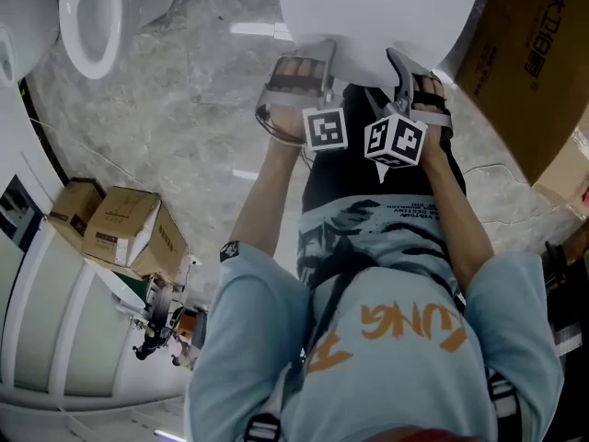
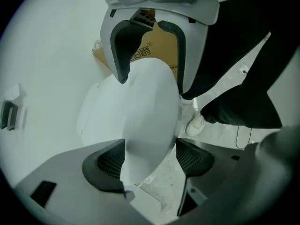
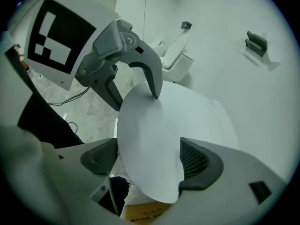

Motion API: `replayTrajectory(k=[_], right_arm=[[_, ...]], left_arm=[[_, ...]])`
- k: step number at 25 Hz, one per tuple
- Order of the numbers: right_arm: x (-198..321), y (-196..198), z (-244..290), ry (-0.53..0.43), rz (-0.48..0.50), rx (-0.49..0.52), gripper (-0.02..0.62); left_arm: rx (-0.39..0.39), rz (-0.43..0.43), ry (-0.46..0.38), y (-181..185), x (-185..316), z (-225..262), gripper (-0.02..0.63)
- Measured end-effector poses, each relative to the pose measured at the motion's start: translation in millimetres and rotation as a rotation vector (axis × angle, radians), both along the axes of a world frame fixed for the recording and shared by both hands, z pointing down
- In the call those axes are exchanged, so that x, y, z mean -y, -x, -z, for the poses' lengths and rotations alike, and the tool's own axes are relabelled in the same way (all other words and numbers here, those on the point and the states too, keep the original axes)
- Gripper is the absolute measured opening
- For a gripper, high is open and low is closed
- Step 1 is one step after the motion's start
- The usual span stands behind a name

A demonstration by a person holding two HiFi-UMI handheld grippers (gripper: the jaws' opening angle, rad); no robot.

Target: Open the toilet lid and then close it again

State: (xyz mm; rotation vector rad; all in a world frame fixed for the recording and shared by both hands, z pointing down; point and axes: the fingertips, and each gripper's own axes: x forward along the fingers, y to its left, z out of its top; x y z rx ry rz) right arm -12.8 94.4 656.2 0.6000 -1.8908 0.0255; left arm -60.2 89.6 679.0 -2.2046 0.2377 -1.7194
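The white toilet lid [image 1: 377, 7] fills the top of the head view, with both grippers at its near rim. My left gripper [image 1: 304, 67] grips the rim's left part; in the left gripper view the lid [image 2: 150, 111] fills the gap between both pads of the gripper [image 2: 150, 161]. My right gripper [image 1: 414, 76] holds the rim's right part, and the lid [image 3: 154, 139] likewise spans the gripper [image 3: 147, 161] from pad to pad. Each gripper faces the other across the lid's tip. The bowl under the lid is hidden.
A second toilet [image 1: 92, 17] stands at the far left. Small cardboard boxes [image 1: 120, 228] lie on the marble floor at left, and a large cardboard box [image 1: 534, 63] stands at right. A thin cable [image 1: 515, 168] runs over the floor. My shoe [image 2: 196, 124] is beside the toilet.
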Motion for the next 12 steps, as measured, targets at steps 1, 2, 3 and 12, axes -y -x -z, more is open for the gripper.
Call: replayTrajectory(k=[1, 2, 3, 12], right_arm=[[0.4, 0.5, 9.1, -0.003, -0.003, 0.011, 0.428], [1.2, 1.3, 19.2, -0.009, -0.007, 0.027, 0.428], [2.7, 2.1, 29.6, -0.018, -0.011, 0.042, 0.428], [10.2, -2.8, 86.4, -0.078, 0.023, 0.093, 0.386]], left_arm=[[0.001, 0.003, -0.003, 0.1, -1.2, 7.5, 0.354], [0.002, 0.007, -0.004, 0.3, -3.0, 15.0, 0.329], [0.003, 0.013, -0.003, 0.9, -4.6, 22.4, 0.314], [0.119, -0.054, -0.064, 10.4, 9.3, 68.2, 0.288]])
